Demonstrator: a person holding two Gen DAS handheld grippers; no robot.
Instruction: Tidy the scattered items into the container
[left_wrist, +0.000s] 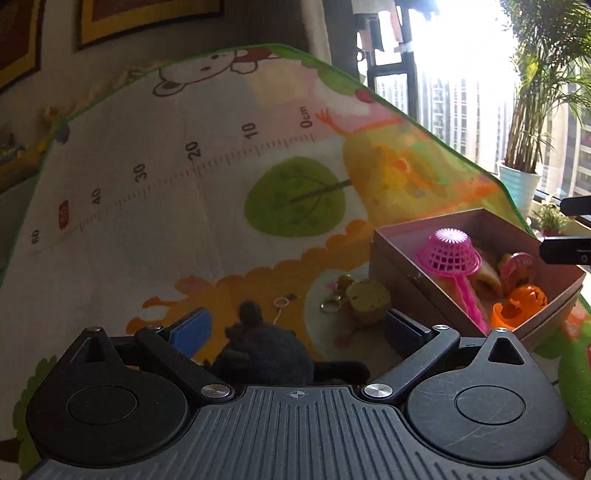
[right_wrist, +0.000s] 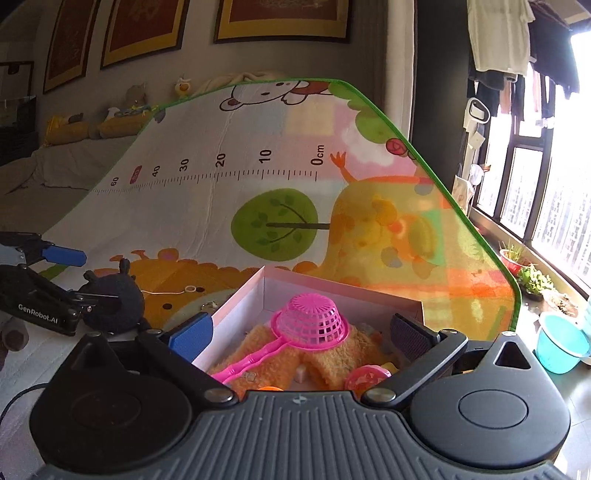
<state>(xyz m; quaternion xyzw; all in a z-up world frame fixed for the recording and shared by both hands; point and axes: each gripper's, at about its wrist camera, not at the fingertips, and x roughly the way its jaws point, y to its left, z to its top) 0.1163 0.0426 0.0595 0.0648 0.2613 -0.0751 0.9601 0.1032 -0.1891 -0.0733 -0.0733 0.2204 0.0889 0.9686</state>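
Note:
A black knitted toy (left_wrist: 264, 350) lies on the play mat between the open fingers of my left gripper (left_wrist: 295, 328), close to the palm; the fingers do not press it. It also shows in the right wrist view (right_wrist: 114, 302), with the left gripper (right_wrist: 74, 280) around it. A yellow-green plush keychain (left_wrist: 364, 301) lies on the mat beside the brown cardboard box (left_wrist: 399, 273). The box (right_wrist: 243, 291) holds a pink strainer (right_wrist: 314, 323), an orange fuzzy cloth (right_wrist: 273, 350) and small toys. My right gripper (right_wrist: 301, 334) is open and empty above the box.
The colourful play mat (left_wrist: 184, 184) has a printed ruler. A small ring on a string (left_wrist: 280, 302) lies on it. A potted palm (left_wrist: 521, 177) stands by the window. A teal bucket (right_wrist: 559, 343) sits on the floor at right. Plush toys (right_wrist: 110, 118) line the far wall.

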